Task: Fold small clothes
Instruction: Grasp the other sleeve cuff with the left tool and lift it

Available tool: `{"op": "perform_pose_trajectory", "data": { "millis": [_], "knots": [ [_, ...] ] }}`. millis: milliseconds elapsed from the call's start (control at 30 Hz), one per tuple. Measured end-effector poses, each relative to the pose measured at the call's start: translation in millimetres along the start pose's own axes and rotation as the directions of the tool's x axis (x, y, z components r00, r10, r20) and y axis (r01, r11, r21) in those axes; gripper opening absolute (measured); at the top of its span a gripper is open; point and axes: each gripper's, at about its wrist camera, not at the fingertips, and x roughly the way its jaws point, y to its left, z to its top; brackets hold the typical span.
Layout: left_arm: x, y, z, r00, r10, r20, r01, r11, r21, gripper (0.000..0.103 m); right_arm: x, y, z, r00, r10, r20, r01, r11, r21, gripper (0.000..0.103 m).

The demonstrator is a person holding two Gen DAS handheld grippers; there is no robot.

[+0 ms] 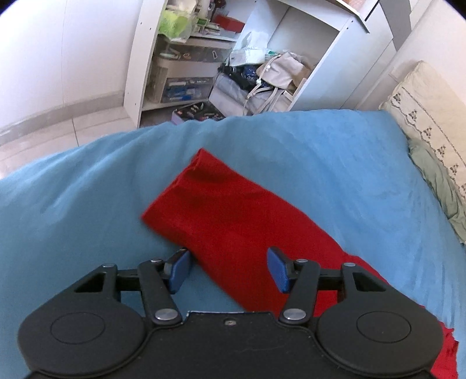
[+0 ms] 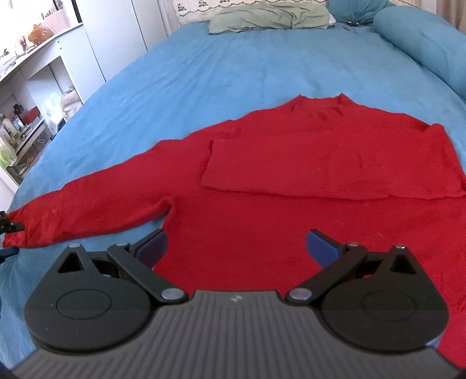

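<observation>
1. Red sweater (image 2: 276, 210): lies flat on the blue bedspread (image 2: 221, 70), collar (image 2: 339, 100) toward the pillows. In the right wrist view one sleeve (image 2: 335, 166) is folded across the chest, its cuff edge near the middle of the body; the other sleeve (image 2: 87, 210) stretches straight out to the left edge of the bed.
2. Outstretched sleeve, left wrist view (image 1: 227, 210): runs diagonally away from the camera over the bedspread (image 1: 335, 163), its cuff (image 1: 199, 157) at the far end, flat and unheld.
3. Left gripper (image 1: 230, 269): fingers (image 1: 180, 271) spread wide apart, holding nothing. One blue pad rests just beside the sleeve's near edge over the bedspread; the other sits over the red fabric. Whether either pad touches the cloth cannot be told.
4. Right gripper (image 2: 237, 247): fingers (image 2: 321, 247) likewise wide apart and empty, positioned over the lower part of the sweater's body, near the armpit of the outstretched sleeve.
5. Part of the left gripper also shows at the left edge of the right wrist view, beside the cuff.
6. Pillows: a green pillow (image 2: 268, 16) and a patterned cream one behind it lie at the head of the bed; a blue bolster (image 2: 422, 43) lies at the upper right.
7. White shelving unit (image 1: 204, 58): stands beside the bed, packed with boxes, bags and small items.
</observation>
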Motion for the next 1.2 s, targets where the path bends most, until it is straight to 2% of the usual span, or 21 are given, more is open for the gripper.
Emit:
{"op": "perform_pose_trajectory", "data": {
  "millis": [67, 133, 167, 267, 367, 500, 567, 667, 767, 967, 1067, 1200],
  "knots": [
    [4.0, -3.2, 1.6, 1.0, 0.023, 0.01, -0.023, 1.0, 0.013, 0.048, 1.1, 1.9, 2.3, 1.0, 0.0, 0.009, 0.0, 1.0, -0.005, 0.103],
    [7.1, -5.5, 3.5, 0.999, 0.046, 0.021, -0.047, 0.999, 0.02, 0.028, 2.1, 2.7, 4.9, 1.0, -0.002, 0.019, 0.002, 1.0, -0.007, 0.103],
    [7.7, -5.3, 3.6, 0.998, 0.051, 0.02, -0.052, 0.999, 0.014, 0.01, 2.5, 1.4, 6.0, 1.0, -0.001, 0.023, 0.001, 1.0, -0.006, 0.103],
    [7.0, -5.9, 4.4, 0.999, 0.048, 0.027, -0.047, 0.999, -0.015, 0.007, 3.3, -4.9, 9.1, 0.999, 0.0, 0.034, 0.0, 1.0, 0.004, 0.103],
    [-4.8, -21.0, 6.5, 0.997, 0.051, 0.062, -0.053, 0.998, 0.017, 0.006, 2.6, -15.9, 11.5, 0.999, -0.003, 0.041, 0.002, 1.0, 0.024, 0.103],
    [-35.9, -63.0, 6.3, 0.994, 0.009, 0.113, -0.02, 0.995, 0.095, 0.006, -3.0, -36.9, 17.3, 0.998, 0.016, 0.053, -0.02, 0.997, 0.077, 0.103],
    [-54.4, -91.6, 1.5, 0.992, -0.046, 0.121, 0.027, 0.988, 0.152, 0.006, -7.0, -49.6, 22.8, 0.998, 0.009, 0.061, -0.014, 0.995, 0.097, 0.103],
    [-87.4, -145.7, -14.5, 0.98, -0.134, 0.149, 0.09, 0.958, 0.271, 0.006, -12.6, -68.6, 31.8, 0.998, -0.019, 0.065, 0.013, 0.995, 0.097, 0.103],
    [-116.2, -206.2, -39.0, 0.961, -0.227, 0.16, 0.154, 0.915, 0.373, 0.006, -24.0, -94.2, 41.6, 0.996, -0.01, 0.092, 0.001, 0.995, 0.101, 0.103],
    [-146.5, -326.7, -114.3, 0.914, -0.397, 0.084, 0.311, 0.82, 0.48, 0.006, -51.4, -161.1, 67.6, 0.989, -0.028, 0.148, 0.016, 0.997, 0.08, 0.103],
    [-141.4, -377.2, -161.2, 0.907, -0.421, 0.012, 0.355, 0.781, 0.513, 0.006, -63.5, -200.4, 77.0, 0.985, -0.044, 0.167, 0.032, 0.996, 0.078, 0.103],
    [-119.1, -425.5, -233.9, 0.916, -0.392, -0.088, 0.368, 0.731, 0.574, 0.006, -70.0, -254.1, 80.1, 0.985, -0.069, 0.158, 0.05, 0.991, 0.123, 0.103]
  ]
}}
